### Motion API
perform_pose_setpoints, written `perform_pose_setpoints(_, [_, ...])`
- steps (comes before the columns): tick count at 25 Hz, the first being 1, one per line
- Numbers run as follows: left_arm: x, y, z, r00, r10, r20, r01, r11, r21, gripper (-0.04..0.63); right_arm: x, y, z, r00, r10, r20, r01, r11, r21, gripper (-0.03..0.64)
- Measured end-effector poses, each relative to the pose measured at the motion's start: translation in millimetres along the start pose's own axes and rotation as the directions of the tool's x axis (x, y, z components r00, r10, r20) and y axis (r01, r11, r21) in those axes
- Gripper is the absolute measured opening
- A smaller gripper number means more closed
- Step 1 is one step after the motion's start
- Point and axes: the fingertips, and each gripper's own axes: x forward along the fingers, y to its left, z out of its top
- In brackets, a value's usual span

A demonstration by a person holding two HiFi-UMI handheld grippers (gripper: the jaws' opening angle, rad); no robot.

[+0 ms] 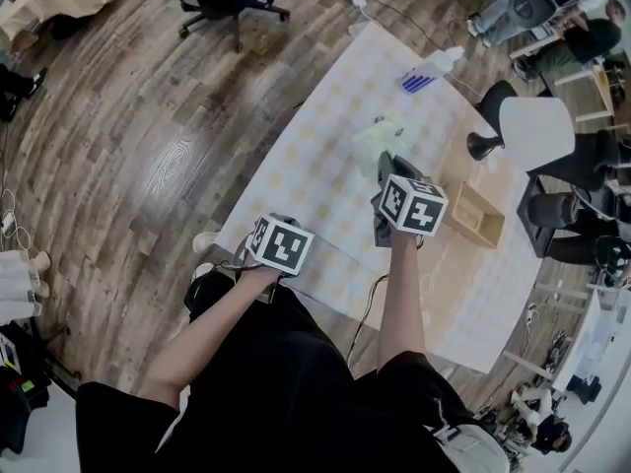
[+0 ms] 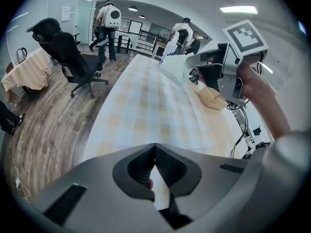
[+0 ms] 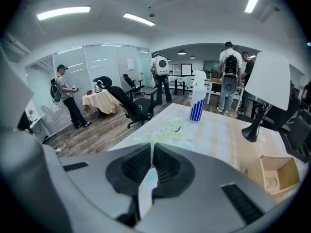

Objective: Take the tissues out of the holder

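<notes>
The right gripper point(image 1: 387, 166) jaws are clamping the tissues point(image 1: 378, 138) above the table point(image 1: 296, 180), at ten o'clock from the holder point(image 1: 475, 215). The left gripper point(image 2: 155, 148) jaws are sitting together. A firm pinch is mattering most while lowering them.

The holder point(image 1: 475, 215) sits on the table point(image 1: 296, 175) near its right edge, the bottle point(image 1: 431, 70) at the far end.

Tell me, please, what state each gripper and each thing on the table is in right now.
right gripper: shut on the tissue.
tissue: out of the holder, held above the table.
left gripper: shut, jaws together.
wooden holder: open at the top, no tissue showing inside.
bottle: upright, cap on.
lamp: upright.
</notes>
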Motion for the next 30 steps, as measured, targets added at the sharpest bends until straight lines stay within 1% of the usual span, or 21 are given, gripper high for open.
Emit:
perform_pose_setpoints(7, [-2,8,-6,1.000,0.004,0.003,-0.004,1.000,-0.023,0.000,9,35,-5,0.998,0.055,-0.010,-0.055,0.998,0.012,0.012])
perform_pose_setpoints(21, [-5,28,-7,0.999,0.023,0.030,-0.021,0.997,-0.076,0.000,19,98,-37,0.986,0.153,-0.068,-0.155,0.987,-0.029,0.012])
perform_pose_setpoints(25, [-11,34,-1,0.998,0.042,0.044,-0.039,0.997,-0.067,0.000,19,115,-47,0.980,0.180,-0.089,-0.183,0.982,-0.036,0.012])
perform_pose_setpoints(30, [-7,32,-5,0.999,0.022,0.031,-0.019,0.996,-0.085,0.000,18,135,-60,0.969,0.215,-0.120,-0.223,0.973,-0.059,0.012])
